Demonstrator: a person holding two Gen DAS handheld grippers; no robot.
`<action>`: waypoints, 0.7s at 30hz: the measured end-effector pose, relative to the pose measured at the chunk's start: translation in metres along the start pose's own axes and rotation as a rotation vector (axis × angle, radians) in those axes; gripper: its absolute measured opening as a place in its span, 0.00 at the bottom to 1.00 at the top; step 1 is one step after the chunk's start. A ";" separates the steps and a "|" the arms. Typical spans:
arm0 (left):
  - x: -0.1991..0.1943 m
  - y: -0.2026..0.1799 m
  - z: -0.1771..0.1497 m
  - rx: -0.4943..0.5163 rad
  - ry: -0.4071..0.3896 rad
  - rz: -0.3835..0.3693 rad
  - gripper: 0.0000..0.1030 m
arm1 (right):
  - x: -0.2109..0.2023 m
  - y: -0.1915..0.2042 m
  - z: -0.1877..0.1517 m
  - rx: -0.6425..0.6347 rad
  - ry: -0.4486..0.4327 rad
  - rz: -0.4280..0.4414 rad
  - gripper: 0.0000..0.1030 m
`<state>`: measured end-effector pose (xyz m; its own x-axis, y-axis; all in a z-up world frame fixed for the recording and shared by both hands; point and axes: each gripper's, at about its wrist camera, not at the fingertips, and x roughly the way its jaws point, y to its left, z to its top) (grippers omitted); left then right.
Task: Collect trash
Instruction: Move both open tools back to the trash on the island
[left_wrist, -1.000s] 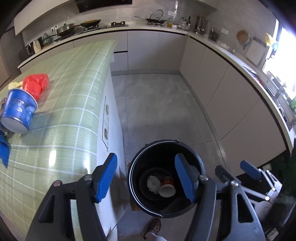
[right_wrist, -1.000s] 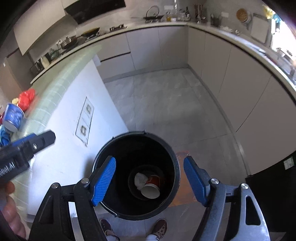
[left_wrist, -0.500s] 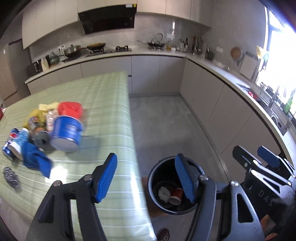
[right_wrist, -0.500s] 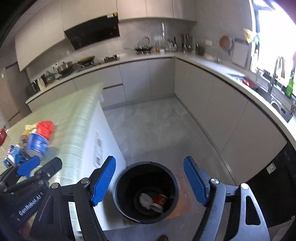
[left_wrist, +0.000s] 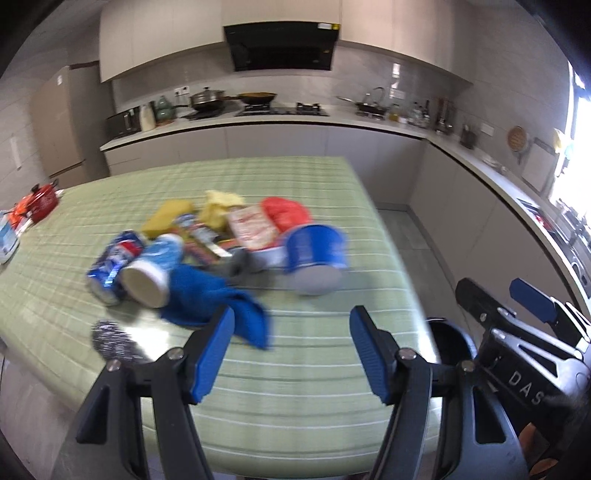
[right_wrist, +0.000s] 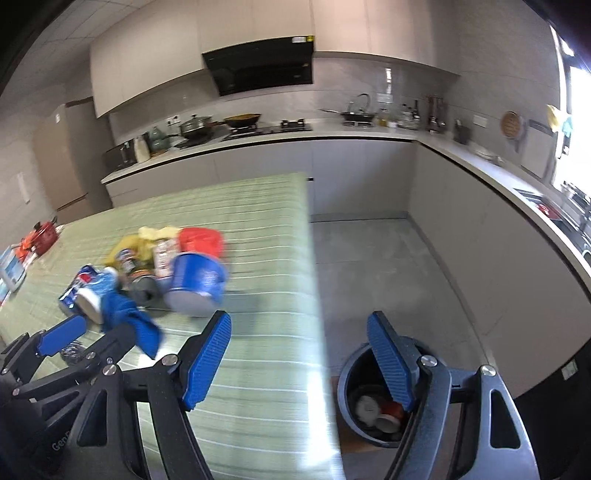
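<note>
A heap of trash lies on the green checked table (left_wrist: 295, 387): a blue tub (left_wrist: 316, 254) on its side, a red bag (left_wrist: 284, 212), a blue can (left_wrist: 114, 258), a blue cup (left_wrist: 155, 269), a blue cloth (left_wrist: 218, 306), yellow wrappers (left_wrist: 218, 206). My left gripper (left_wrist: 291, 354) is open and empty above the table's near edge. My right gripper (right_wrist: 299, 362) is open and empty, between the table edge and the black bin (right_wrist: 369, 406). The bin holds a paper cup and a white wad. The blue tub (right_wrist: 197, 280) also shows in the right wrist view.
A steel scourer (left_wrist: 110, 339) lies at the table's near left. A red pot (left_wrist: 40, 203) stands at the far left. Grey cabinets and a counter (right_wrist: 480, 166) with cookware run along the back and right. Grey floor (right_wrist: 388, 258) lies between table and cabinets.
Both grippers have swung up and left from over the bin toward the table. The trash heap has come into the middle of the left view. Both stay open.
</note>
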<state>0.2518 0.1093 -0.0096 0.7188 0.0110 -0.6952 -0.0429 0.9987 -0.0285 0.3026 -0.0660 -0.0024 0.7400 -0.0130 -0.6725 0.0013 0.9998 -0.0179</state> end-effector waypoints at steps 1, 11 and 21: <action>0.002 0.011 -0.001 -0.001 0.001 0.006 0.65 | 0.002 0.012 -0.002 -0.004 0.000 0.004 0.76; 0.018 0.088 0.002 -0.013 0.029 0.040 0.65 | 0.023 0.102 -0.011 -0.004 0.047 0.037 0.76; 0.033 0.105 0.023 -0.049 0.011 0.057 0.69 | 0.038 0.119 0.012 -0.034 0.026 0.052 0.76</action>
<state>0.2866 0.2153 -0.0188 0.7068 0.0674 -0.7042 -0.1176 0.9928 -0.0230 0.3393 0.0526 -0.0210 0.7204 0.0383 -0.6925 -0.0601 0.9982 -0.0074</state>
